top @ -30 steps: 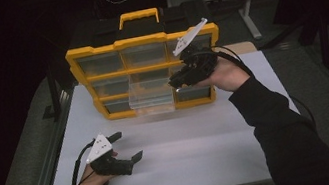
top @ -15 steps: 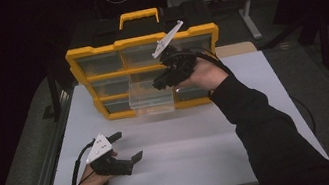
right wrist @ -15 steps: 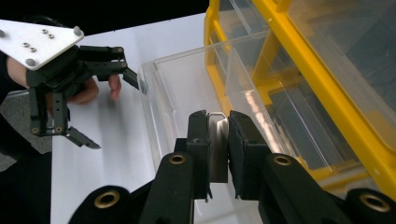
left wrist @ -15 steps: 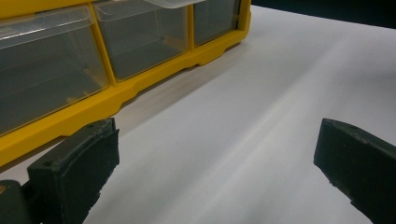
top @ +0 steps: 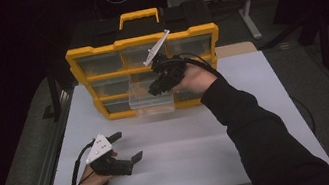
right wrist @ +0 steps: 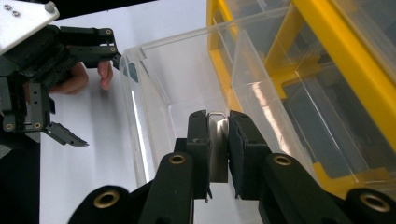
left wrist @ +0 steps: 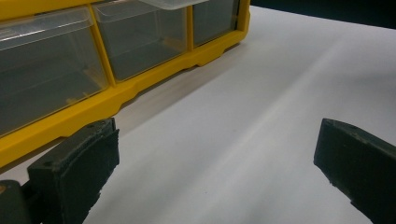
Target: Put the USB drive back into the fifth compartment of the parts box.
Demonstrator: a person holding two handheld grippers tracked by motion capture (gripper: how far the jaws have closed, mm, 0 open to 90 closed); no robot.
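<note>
Now: right hand-held gripper [right wrist: 217, 140] clamps metal piece [right wrist: 217, 149] over pulled-out clear drawer [right wrist: 187, 60] | left hand-held gripper [left wrist: 215, 154] released

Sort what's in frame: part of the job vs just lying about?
In the job:
- right tongs, shut on a small metal piece
- pulled-out clear drawer
- yellow organizer

Lying about:
- left tongs, open, resting on the white table

hidden: metal piece [right wrist: 217, 144] lower part, between tongs | drawer contents: unreadable
</note>
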